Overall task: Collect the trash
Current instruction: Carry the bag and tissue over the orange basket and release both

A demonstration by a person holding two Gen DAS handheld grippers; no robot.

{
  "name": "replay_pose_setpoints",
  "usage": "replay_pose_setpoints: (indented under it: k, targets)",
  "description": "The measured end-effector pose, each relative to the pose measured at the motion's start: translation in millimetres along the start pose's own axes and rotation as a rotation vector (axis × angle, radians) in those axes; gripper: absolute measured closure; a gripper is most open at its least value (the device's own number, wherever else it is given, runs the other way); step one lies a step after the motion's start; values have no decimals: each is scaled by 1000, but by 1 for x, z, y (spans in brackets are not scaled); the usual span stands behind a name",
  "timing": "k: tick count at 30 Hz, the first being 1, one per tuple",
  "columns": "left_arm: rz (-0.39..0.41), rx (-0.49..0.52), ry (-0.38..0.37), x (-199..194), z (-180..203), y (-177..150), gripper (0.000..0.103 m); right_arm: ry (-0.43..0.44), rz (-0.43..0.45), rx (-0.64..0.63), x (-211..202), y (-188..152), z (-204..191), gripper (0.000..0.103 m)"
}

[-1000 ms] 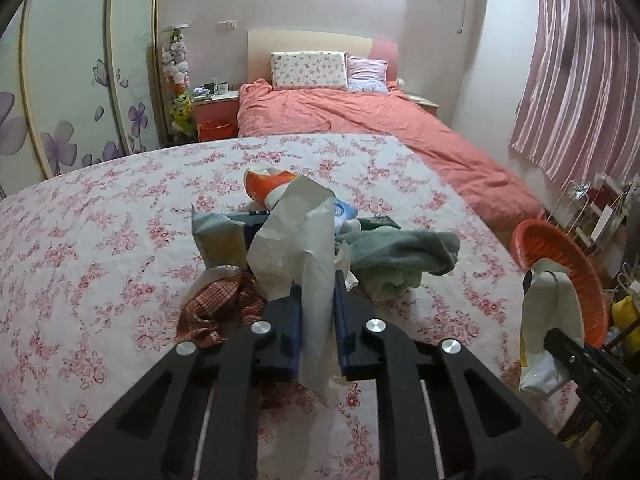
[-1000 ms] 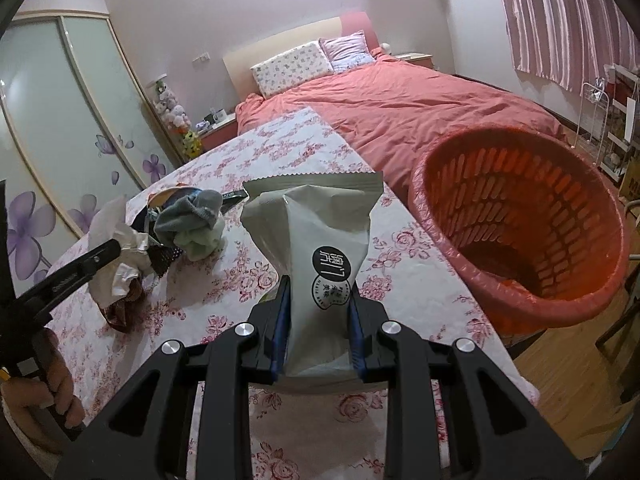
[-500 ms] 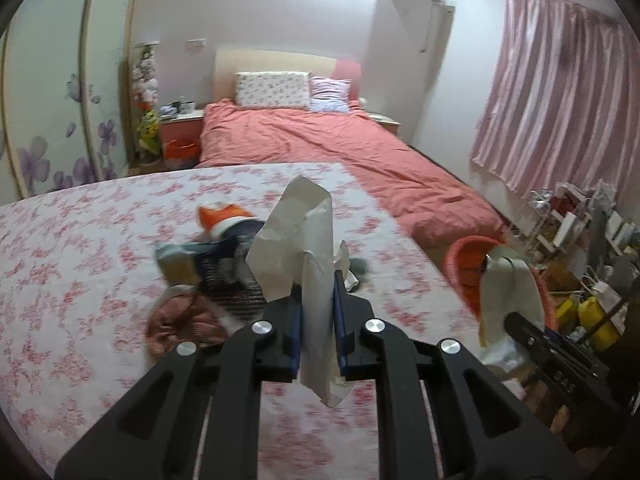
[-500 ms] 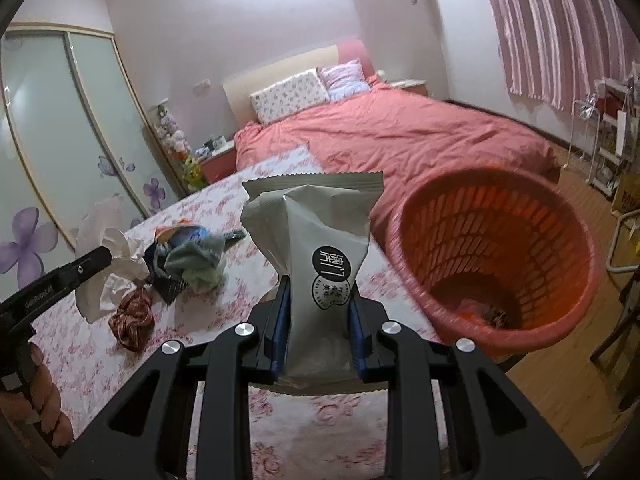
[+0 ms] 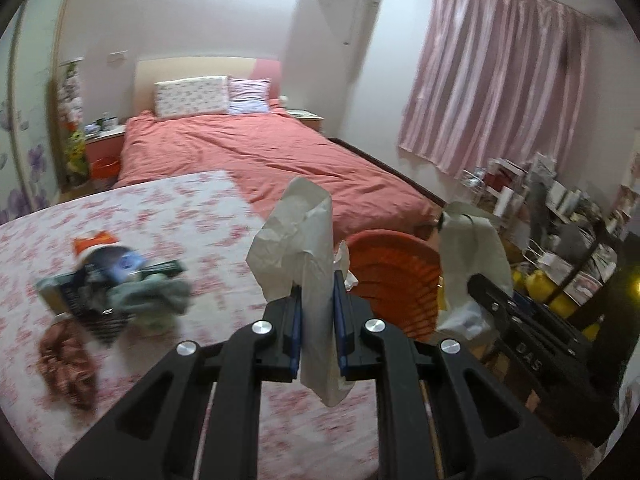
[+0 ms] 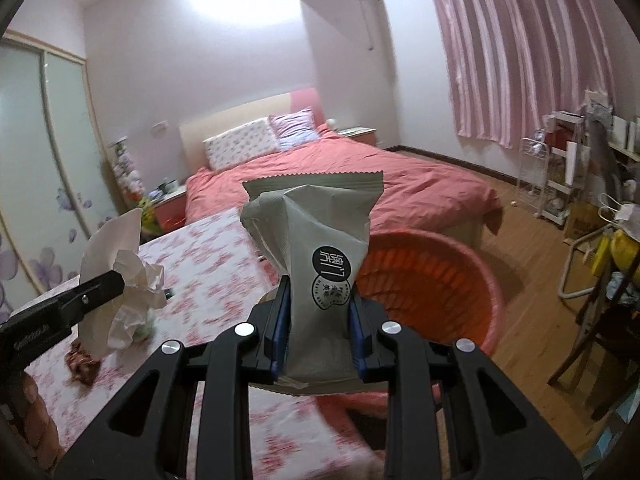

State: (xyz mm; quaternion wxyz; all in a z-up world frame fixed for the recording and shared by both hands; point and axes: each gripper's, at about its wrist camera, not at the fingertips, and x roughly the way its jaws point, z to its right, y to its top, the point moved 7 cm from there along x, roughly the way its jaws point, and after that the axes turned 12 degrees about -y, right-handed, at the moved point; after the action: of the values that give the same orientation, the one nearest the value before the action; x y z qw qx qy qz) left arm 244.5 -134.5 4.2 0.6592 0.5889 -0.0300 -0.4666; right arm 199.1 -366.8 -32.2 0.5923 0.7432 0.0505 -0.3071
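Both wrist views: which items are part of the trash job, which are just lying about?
Job:
- crumpled paper, gripped by left gripper
- snack packet, gripped by right gripper
- orange basket

Lying about:
- clothes pile on floral table
- bed
- curtain
- cluttered shelves
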Motion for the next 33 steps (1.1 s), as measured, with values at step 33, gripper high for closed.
replay_pose_setpoints:
  k: [33]
  targets:
    - [-234, 1, -86, 176, 20, -27, 59, -37, -117, 214, 78, -5, 85, 49]
